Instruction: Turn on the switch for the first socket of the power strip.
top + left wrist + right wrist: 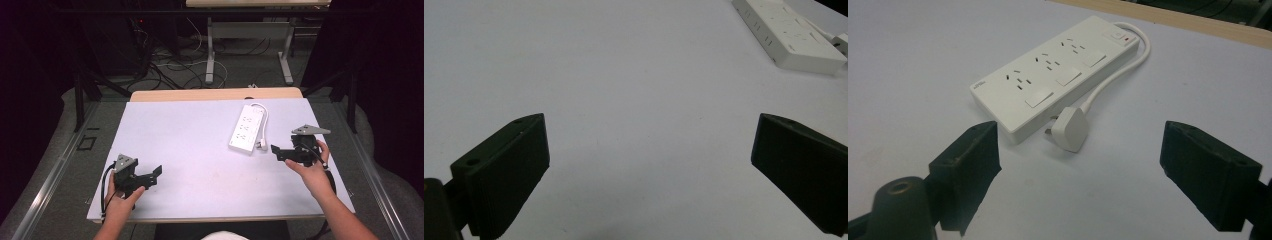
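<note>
white table top (190,150) with a bare wooden strip (215,94) along its far edge; dark floor beyond with loose cables (170,70) and the legs of a second table (210,50). on the table's right half, toward the far side, lies a white power strip (246,129), flat, long axis running far-to-near and slightly slanted. in the right gripper view the power strip (1055,75) shows three socket groups in a row, each paired with a blank white rectangular rocker, plus a switch with a small red mark (1120,36) at the end where the cord leaves. its white cord (1118,75) loops out from that end and runs back along the strip's side to a white plug (1070,130), which lies on the table just beside the strip's near corner, pins toward the strip; contact between them cannot be told. left gripper (150,176) held low over the near left part of the table, jaws spread wide, nothing between them; in its own view the strip (789,35) sits far off at upper right. right gripper (280,151) held near the right edge, jaws also released and wide apart, nothing held, pointing toward the plug and the strip's near end, apart from both.
</note>
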{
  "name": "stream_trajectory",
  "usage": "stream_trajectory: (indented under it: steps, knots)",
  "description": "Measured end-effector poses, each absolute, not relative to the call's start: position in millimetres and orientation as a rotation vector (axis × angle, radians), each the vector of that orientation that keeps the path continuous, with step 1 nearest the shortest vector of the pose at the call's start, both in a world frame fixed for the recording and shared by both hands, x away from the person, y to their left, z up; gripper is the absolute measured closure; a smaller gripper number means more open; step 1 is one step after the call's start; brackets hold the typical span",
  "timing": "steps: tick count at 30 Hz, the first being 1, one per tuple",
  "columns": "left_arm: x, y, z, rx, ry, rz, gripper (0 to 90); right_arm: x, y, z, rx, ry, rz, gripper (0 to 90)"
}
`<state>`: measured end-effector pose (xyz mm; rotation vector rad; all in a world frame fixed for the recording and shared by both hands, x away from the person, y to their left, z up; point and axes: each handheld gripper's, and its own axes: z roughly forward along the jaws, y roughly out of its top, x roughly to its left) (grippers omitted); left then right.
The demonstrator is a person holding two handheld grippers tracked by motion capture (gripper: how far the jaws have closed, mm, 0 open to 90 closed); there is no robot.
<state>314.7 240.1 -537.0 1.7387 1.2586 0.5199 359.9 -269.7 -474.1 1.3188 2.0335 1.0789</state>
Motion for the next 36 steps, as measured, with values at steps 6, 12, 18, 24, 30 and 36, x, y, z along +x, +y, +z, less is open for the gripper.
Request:
stream_trajectory:
  steps: [6,12,18,24,30,36]
  knots:
    - [315,240,-537,1.739,1.258,0.52,2.0,366,-271,-468,1.298,2.051,1.057,17.6]
    - [315,240,-537,1.74,1.258,0.519,2.1,373,-270,-462,1.297,2.068,1.041,18.5]
    - [315,240,-537,1.741,1.258,0.518,2.1,378,-266,-455,1.288,2.075,1.02,19.6]
    - [315,240,-537,1.741,1.258,0.518,2.1,385,-263,-449,1.294,2.083,1.013,20.3]
    - [315,240,-537,1.742,1.258,0.518,2.2,392,-261,-442,1.295,2.083,1.0,20.9]
    - [315,240,-537,1.742,1.257,0.517,2.3,399,-259,-438,1.299,2.09,0.992,24.2]
